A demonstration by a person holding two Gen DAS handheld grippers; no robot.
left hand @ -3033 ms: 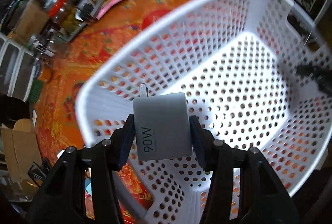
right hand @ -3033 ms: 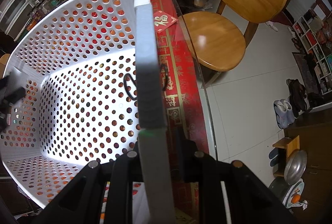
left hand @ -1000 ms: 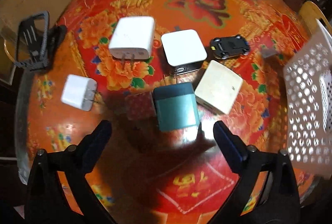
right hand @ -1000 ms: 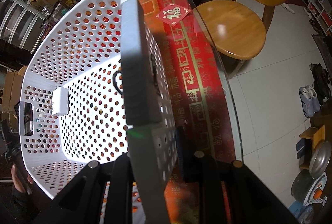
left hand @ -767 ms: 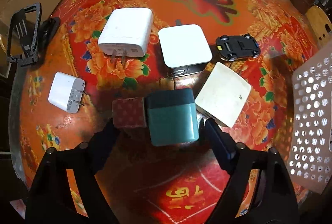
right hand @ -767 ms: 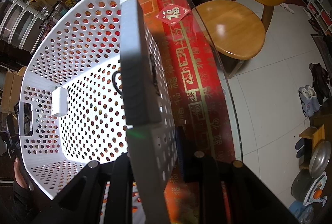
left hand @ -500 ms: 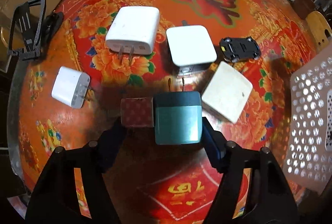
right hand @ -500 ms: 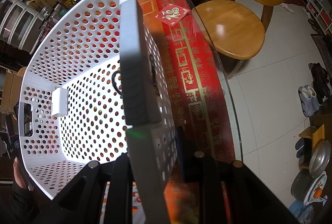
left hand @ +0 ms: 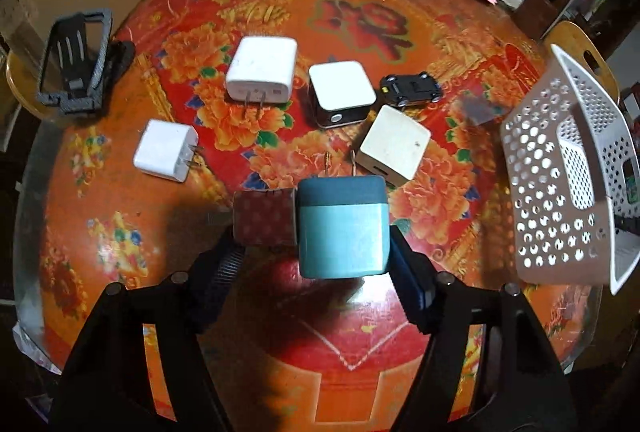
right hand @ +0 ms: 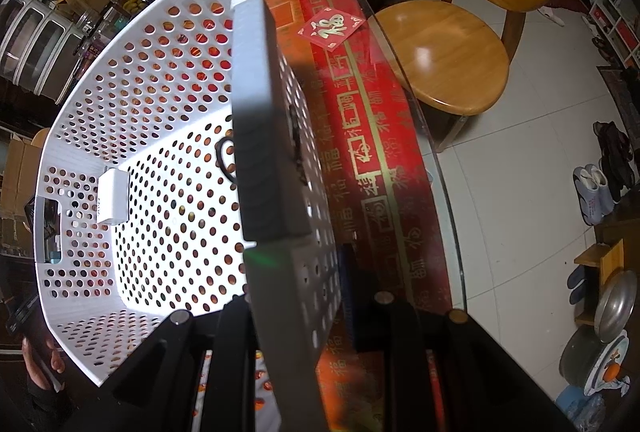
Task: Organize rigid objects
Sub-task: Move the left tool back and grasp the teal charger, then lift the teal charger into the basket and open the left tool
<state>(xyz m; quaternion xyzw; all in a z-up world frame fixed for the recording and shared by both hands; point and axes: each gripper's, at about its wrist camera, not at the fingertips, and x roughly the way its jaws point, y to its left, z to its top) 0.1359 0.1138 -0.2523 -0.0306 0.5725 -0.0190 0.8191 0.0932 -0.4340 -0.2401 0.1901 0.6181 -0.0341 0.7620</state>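
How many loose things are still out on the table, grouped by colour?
White: 4, large plug, small plug, black-sided box, cream cube
Teal: 1, charger
Red: 1, dotted cube
Black: 1, toy car
Total: 7

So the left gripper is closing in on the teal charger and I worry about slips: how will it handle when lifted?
The teal charger looks like a rigid block with flat sides, so the left gripper should clamp it squarely. Its smooth shell may be slippery. The red cube beside it sits between the fingers too and could get caught.
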